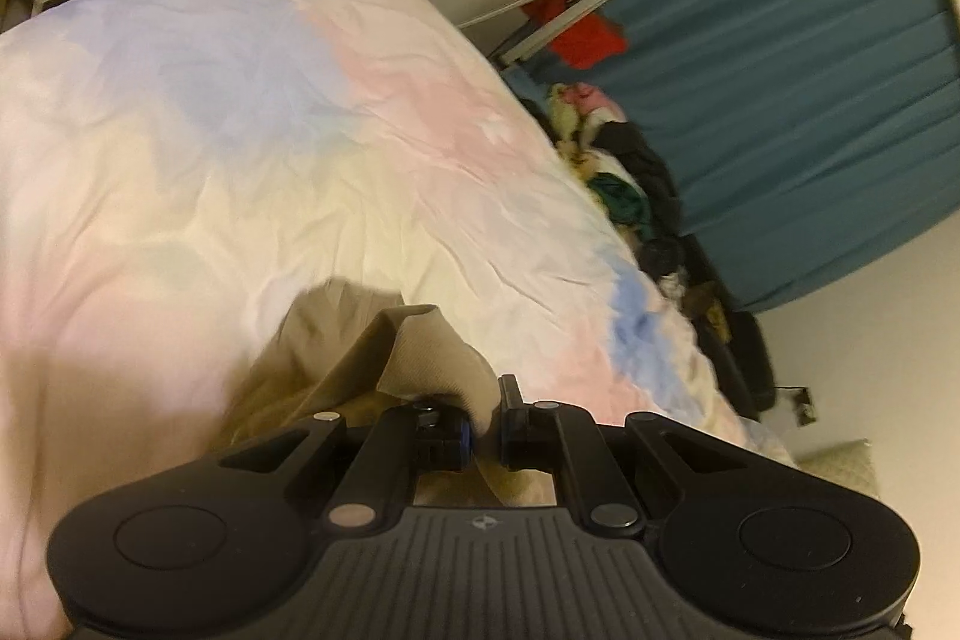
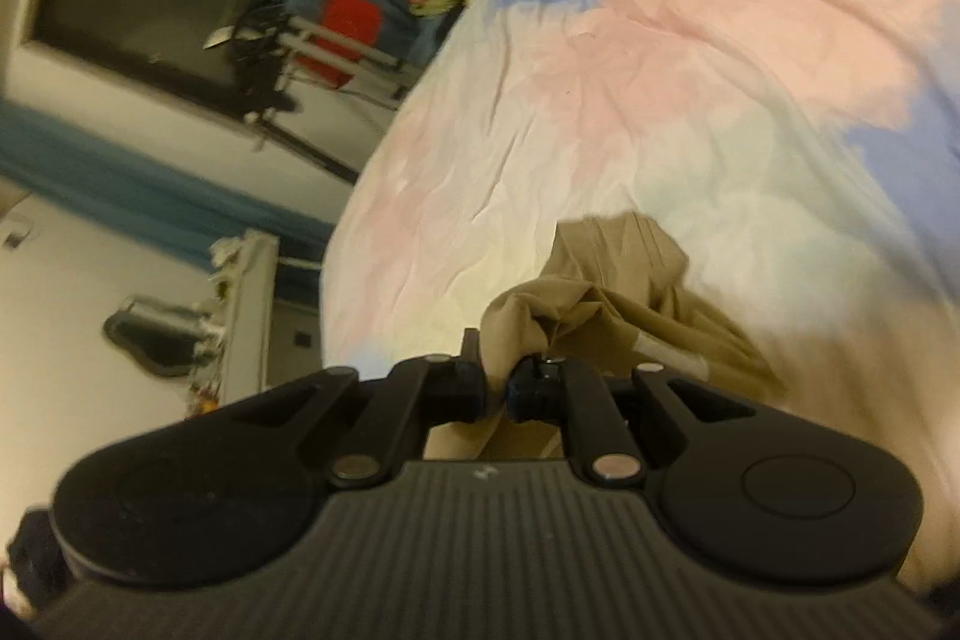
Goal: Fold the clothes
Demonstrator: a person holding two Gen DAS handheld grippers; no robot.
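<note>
Khaki garment (image 1: 360, 358) pinched between nearly closed fingers of both left gripper (image 1: 485, 427) and right gripper (image 2: 495, 388)

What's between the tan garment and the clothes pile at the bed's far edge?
Only bare pastel bedspread lies between the tan garment and the clothes pile, in the left wrist view.

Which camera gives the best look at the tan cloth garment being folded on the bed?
The right wrist view: the tan cloth garment spreads out past the right gripper, showing bunched folds on the pastel bedspread. In the left wrist view, only a raised flap shows beyond the left gripper.
</note>
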